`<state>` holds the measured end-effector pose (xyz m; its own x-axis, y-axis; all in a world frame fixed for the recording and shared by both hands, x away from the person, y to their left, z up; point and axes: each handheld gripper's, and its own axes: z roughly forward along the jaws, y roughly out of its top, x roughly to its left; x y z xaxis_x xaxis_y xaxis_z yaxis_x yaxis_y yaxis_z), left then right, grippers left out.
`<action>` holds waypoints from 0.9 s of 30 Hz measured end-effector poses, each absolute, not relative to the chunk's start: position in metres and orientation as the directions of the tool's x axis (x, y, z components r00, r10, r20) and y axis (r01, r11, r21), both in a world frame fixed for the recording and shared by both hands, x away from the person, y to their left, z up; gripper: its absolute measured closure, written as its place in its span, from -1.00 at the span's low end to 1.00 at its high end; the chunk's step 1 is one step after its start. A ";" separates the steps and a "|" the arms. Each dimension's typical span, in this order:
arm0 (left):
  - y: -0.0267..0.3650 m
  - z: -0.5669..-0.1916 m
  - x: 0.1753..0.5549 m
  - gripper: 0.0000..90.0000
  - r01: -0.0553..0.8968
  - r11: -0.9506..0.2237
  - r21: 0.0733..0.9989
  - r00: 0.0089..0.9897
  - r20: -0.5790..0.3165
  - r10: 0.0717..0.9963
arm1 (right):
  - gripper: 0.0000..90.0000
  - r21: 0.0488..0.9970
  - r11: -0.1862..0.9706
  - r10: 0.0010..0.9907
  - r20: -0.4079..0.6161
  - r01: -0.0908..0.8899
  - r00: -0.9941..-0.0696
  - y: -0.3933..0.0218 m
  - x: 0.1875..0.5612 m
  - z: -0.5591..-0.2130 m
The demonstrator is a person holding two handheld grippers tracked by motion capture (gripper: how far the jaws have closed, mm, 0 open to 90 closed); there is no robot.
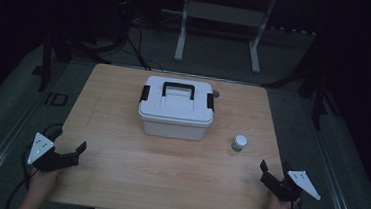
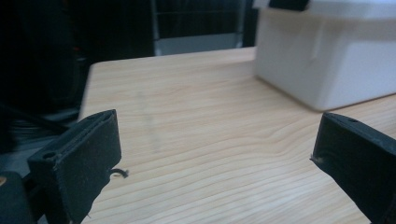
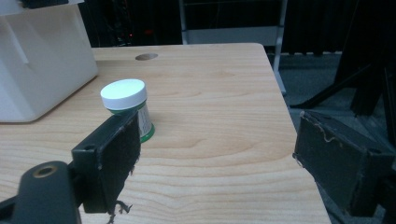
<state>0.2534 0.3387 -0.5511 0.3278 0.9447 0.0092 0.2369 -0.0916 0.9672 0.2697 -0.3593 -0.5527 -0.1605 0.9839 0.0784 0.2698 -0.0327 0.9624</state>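
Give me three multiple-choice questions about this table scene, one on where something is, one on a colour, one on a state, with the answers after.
1. Where does the jar stand?
A. On the box lid
B. On the table, right of the box
C. Between the left tool's jaws

2. What colour is the box handle?
A. Black
B. Red
C. White

3. How is the right tool?
A. Shut on the jar
C. Shut on the handle
B. Open, holding nothing

Answers:
1. B: the high view shows the jar on the wood beside the box's right front corner.
2. A: a dark handle lies on the white lid.
3. B: the right gripper view shows its jaws wide apart with bare table between them.
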 end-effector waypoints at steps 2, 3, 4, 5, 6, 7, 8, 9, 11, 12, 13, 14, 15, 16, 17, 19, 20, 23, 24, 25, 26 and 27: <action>0.341 -0.549 0.254 -0.98 0.278 -0.047 0.959 0.325 -0.048 0.944 | -0.69 0.954 -0.056 0.980 0.110 0.296 -0.168 -0.361 0.271 -0.552; 0.341 -0.549 0.254 -0.98 0.278 -0.047 0.959 0.325 -0.048 0.944 | -0.69 0.954 -0.056 0.980 0.110 0.296 -0.168 -0.361 0.271 -0.552; 0.342 -0.548 0.256 -0.98 0.313 -0.049 0.949 0.317 -0.056 0.947 | -0.69 0.950 -0.057 0.980 0.112 0.307 -0.165 -0.361 0.271 -0.551; 0.343 -0.547 0.256 -0.98 0.324 -0.049 0.945 0.319 -0.061 0.946 | -0.73 0.947 -0.038 0.982 0.094 0.319 -0.162 -0.359 0.271 -0.550; 0.344 -0.546 0.257 -0.98 0.337 -0.039 0.941 0.336 -0.081 0.938 | -0.73 0.946 -0.021 0.981 0.082 0.325 -0.176 -0.358 0.271 -0.549; 0.344 -0.546 0.257 -0.98 0.337 -0.039 0.941 0.336 -0.081 0.938 | -0.73 0.946 -0.021 0.981 0.082 0.325 -0.176 -0.358 0.271 -0.549; 0.346 -0.546 0.257 -0.98 0.337 -0.029 0.941 0.364 -0.102 0.926 | -0.73 0.945 -0.010 0.972 0.086 0.327 -0.220 -0.358 0.271 -0.547; 0.346 -0.546 0.257 -0.98 0.337 -0.029 0.941 0.364 -0.102 0.926 | -0.72 0.943 -0.011 0.969 0.093 0.333 -0.231 -0.357 0.272 -0.546; 0.347 -0.546 0.260 -0.98 0.349 -0.020 0.937 0.385 -0.124 0.914 | -0.68 0.939 0.008 0.964 0.083 0.343 -0.251 -0.354 0.273 -0.542; 0.347 -0.546 0.261 -0.98 0.351 -0.018 0.936 0.394 -0.131 0.910 | -0.60 0.938 0.008 0.960 0.090 0.346 -0.266 -0.352 0.275 -0.540; 0.347 -0.546 0.261 -0.96 0.351 -0.018 0.936 0.394 -0.131 0.910 | -0.60 0.938 0.008 0.960 0.090 0.346 -0.266 -0.352 0.275 -0.540; 0.347 -0.545 0.262 -0.86 0.346 -0.026 0.938 0.399 -0.123 0.909 | -0.47 0.935 0.015 0.955 0.092 0.355 -0.283 -0.349 0.278 -0.536; 0.347 -0.545 0.262 -0.85 0.346 -0.026 0.938 0.399 -0.123 0.909 | -0.47 0.935 0.015 0.955 0.092 0.355 -0.283 -0.349 0.278 -0.536; 0.347 -0.544 0.265 -0.79 0.354 -0.027 0.935 0.417 -0.132 0.899 | -0.28 0.934 0.029 0.953 0.081 0.355 -0.291 -0.344 0.281 -0.531; 0.347 -0.544 0.265 -0.69 0.354 -0.027 0.935 0.417 -0.132 0.899 | -0.21 0.936 0.030 0.951 0.081 0.350 -0.297 -0.342 0.282 -0.530; 0.345 -0.544 0.267 -0.62 0.360 -0.041 0.932 0.429 -0.126 0.895 | -0.15 0.937 0.026 0.949 0.086 0.347 -0.303 -0.339 0.285 -0.527; 0.343 -0.543 0.270 -0.49 0.361 -0.053 0.931 0.443 -0.121 0.888 | 0.07 0.941 0.032 0.947 0.079 0.338 -0.310 -0.335 0.289 -0.523; 0.342 -0.542 0.273 -0.27 0.363 -0.063 0.930 0.465 -0.123 0.877 | 0.26 0.944 0.043 0.947 0.066 0.327 -0.316 -0.329 0.294 -0.520; 0.339 -0.541 0.277 -0.20 0.363 -0.074 0.929 0.476 -0.117 0.872 | 0.33 0.944 0.060 0.940 0.056 0.324 -0.337 -0.324 0.297 -0.518; 0.337 -0.540 0.280 -0.13 0.366 -0.079 0.927 0.484 -0.117 0.867 | 0.39 0.944 0.067 0.938 0.050 0.322 -0.343 -0.322 0.299 -0.517; 0.336 -0.539 0.282 -0.09 0.367 -0.077 0.927 0.490 -0.122 0.863 | 0.49 0.943 0.078 0.932 0.047 0.324 -0.359 -0.319 0.302 -0.516; 0.336 -0.539 0.282 -0.02 0.367 -0.077 0.927 0.490 -0.122 0.863 | 0.53 0.942 0.084 0.932 0.041 0.325 -0.360 -0.316 0.303 -0.515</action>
<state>0.2823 0.3364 -0.5395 0.4902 0.8630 -0.1223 0.3669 -0.0770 0.9271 0.3035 -0.3162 -0.5153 -0.3601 0.9320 0.0413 0.3249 0.0838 0.9420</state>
